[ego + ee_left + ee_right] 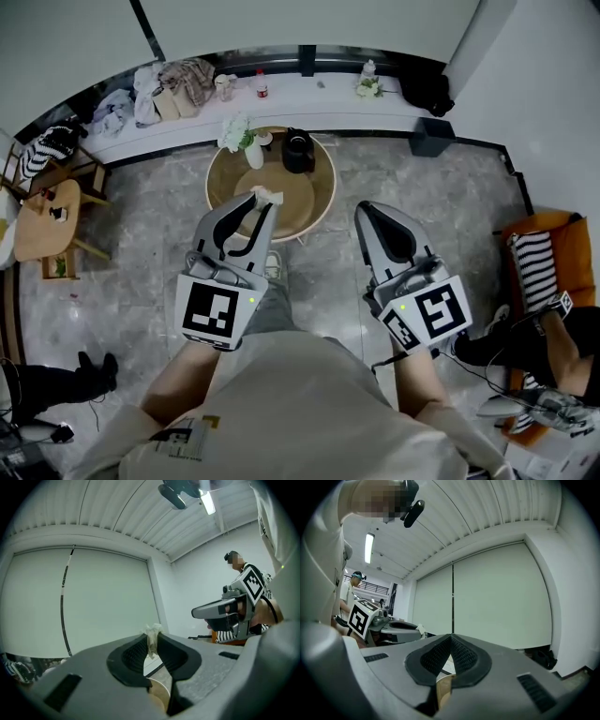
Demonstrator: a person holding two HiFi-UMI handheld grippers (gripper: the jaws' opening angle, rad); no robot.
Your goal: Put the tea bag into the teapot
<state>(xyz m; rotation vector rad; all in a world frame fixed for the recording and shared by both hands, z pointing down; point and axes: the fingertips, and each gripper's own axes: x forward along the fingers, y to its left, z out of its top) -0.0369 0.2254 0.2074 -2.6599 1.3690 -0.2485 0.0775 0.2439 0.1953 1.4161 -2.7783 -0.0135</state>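
— So, head view: where's the tea bag?
— Clamped in the left gripper point(265, 201), right at the jaw tips. The tea bag point(266, 195) sits in the air over the near edge of the round table point(319, 202). The teapot point(298, 150) is black and stands on the far side of that table, well apart from the bag. White flowers in a vase point(244, 136) are just beside the teapot.
— Right gripper?
— The right gripper point(364, 212) is about level with the left one, just off the table's right rim, over the floor. Jaws together, nothing in them.
— Left gripper view?
— Pads pinch the bag from both sides. Its crumpled top pokes up past the tips and the rest hangs down between the pads. A slice of the table top shows below the jaws. The right gripper shows at the right, apart from the left one.
— Right gripper view?
— Ribbed pads meet at the tips, empty. The left gripper is at the left edge with a pale scrap at its tips, probably the bag, but too small to be sure. The table rim shows below the jaws.
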